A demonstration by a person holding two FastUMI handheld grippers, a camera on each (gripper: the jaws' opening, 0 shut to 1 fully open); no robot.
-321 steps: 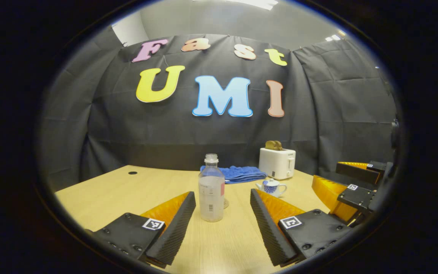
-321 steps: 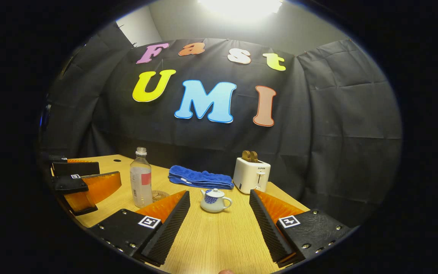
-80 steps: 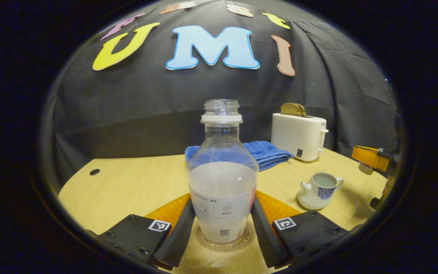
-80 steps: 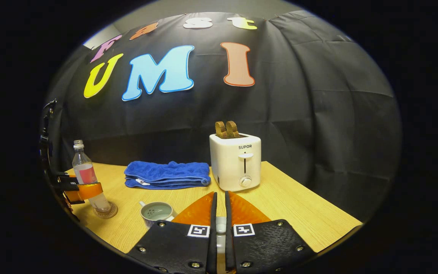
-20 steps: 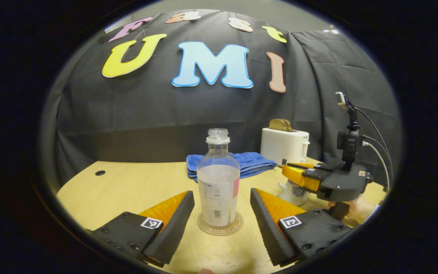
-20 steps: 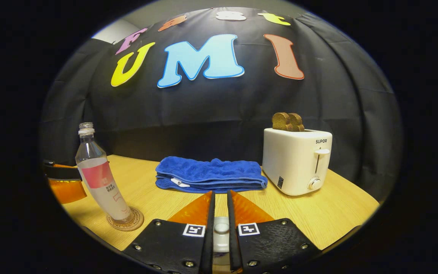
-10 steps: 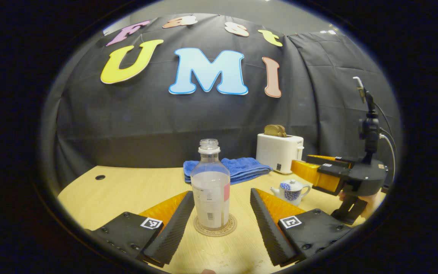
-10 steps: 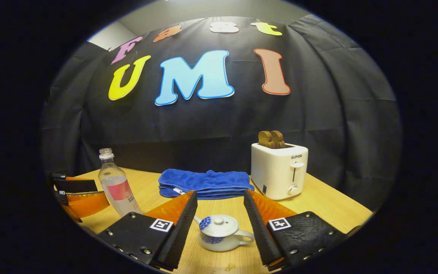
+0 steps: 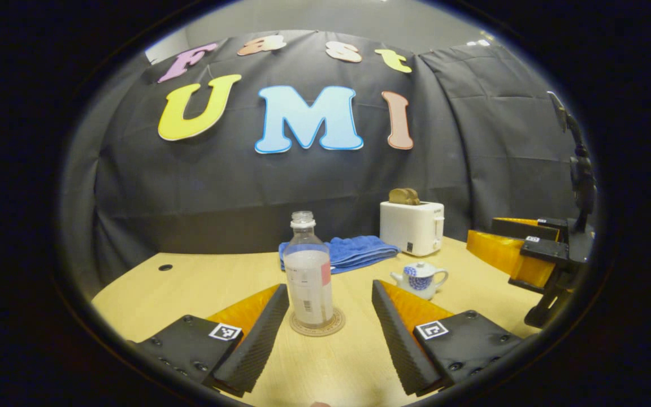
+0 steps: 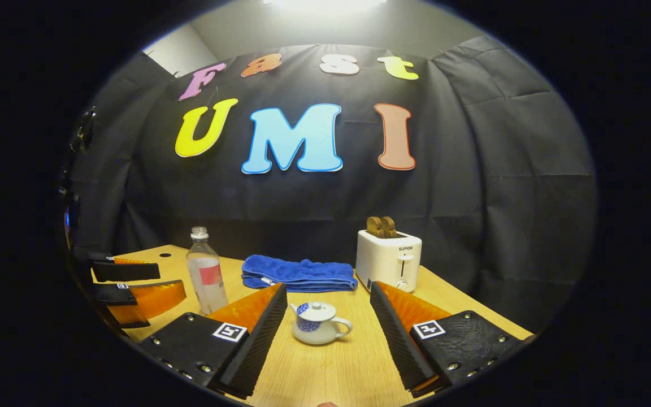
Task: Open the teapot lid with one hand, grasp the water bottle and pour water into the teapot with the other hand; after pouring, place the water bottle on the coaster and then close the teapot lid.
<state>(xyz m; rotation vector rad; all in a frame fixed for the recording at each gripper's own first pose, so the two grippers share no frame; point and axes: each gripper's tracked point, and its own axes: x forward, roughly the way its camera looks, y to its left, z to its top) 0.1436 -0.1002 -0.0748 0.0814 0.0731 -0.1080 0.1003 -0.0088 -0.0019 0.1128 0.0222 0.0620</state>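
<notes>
Both tongs [image 9: 330, 316] [image 10: 322, 325] drew back, teapot [image 10: 317, 323] lidded, untouched

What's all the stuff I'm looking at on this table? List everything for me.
Water bottle: one, clear with a red-and-white label, uncapped, upright on the coaster.
Coaster: one, tan, round, under the bottle.
Teapot: one, white with blue pattern, lid on, right of the bottle.
Towel: one, blue, folded, at the back.
Toaster: one, white, bread in its slots, right of the towel.
Table: one, light wood.
Left gripper: open, facing the bottle.
Right gripper: open, facing the teapot.
</notes>
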